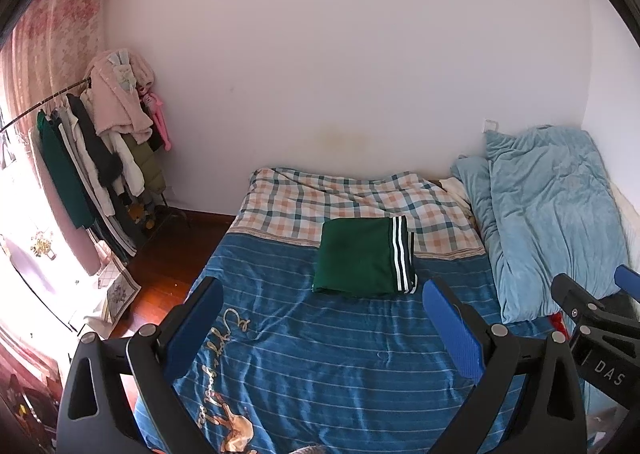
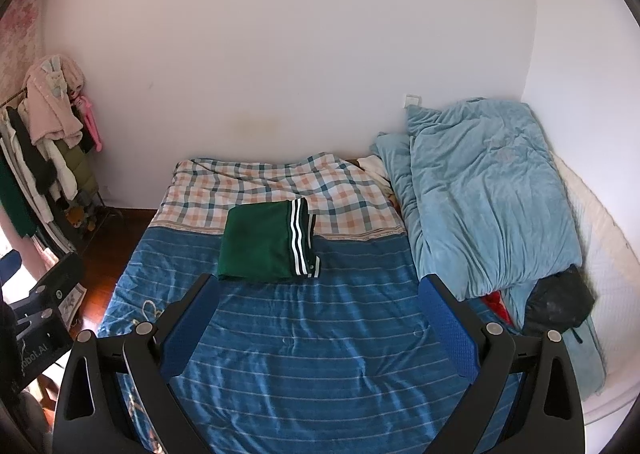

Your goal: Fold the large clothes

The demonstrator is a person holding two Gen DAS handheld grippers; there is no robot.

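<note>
The green garment [image 1: 362, 256] lies as a neat folded rectangle on the bed [image 1: 320, 354], so folding looks finished, with the left gripper [image 1: 320, 318] and right gripper [image 2: 318, 318] held back, jaws apart and empty.

folded garment [image 1: 362, 258] on bed [image 1: 320, 354], quilt [image 1: 552, 222] right, rack [image 1: 80, 158] left

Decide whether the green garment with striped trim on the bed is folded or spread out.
Folded. The green garment with black-and-white striped trim lies as a compact, layered rectangle on the blue striped bedcover.
</note>
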